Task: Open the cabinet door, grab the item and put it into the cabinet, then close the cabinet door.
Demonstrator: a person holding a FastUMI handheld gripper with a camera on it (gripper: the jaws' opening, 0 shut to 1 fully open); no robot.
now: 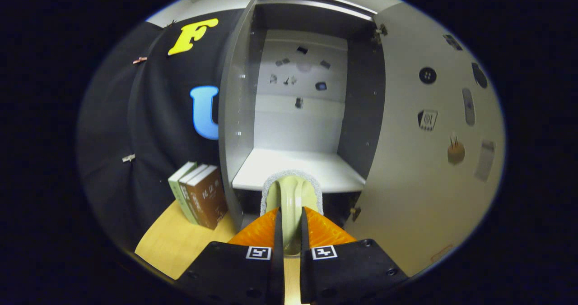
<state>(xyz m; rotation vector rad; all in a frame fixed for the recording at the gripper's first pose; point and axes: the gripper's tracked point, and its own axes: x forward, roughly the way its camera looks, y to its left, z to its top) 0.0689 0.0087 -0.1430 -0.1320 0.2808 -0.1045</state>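
The gripper [289,226] has its 2 fingers pressed together on the handle of a pale cleaning brush [291,196], 1 finger on each side of the narrow stem, so the item is clamped and carried clear of the wooden table [174,239] below. Holding it by the stem keeps the wider head, edged with a grey fuzzy rim, pointing forward and free, which suits sliding it onto a shelf head first.

Just left of the fingers, 3 books [198,199] stand upright on the table, leaning close against the cabinet's left side panel [232,115].

Ahead of the brush head is the cabinet [298,129], already open, its door [420,160] swung wide to the right with several small stickers on its inner face. The brush head sits just in front of the lip of the white shelf [298,169]; it does not look to be inside yet. The compartment above that shelf seems to hold nothing; small marks show on its back wall, too small to identify.

Judging by this, opening and grabbing are done, with placing and closing left.
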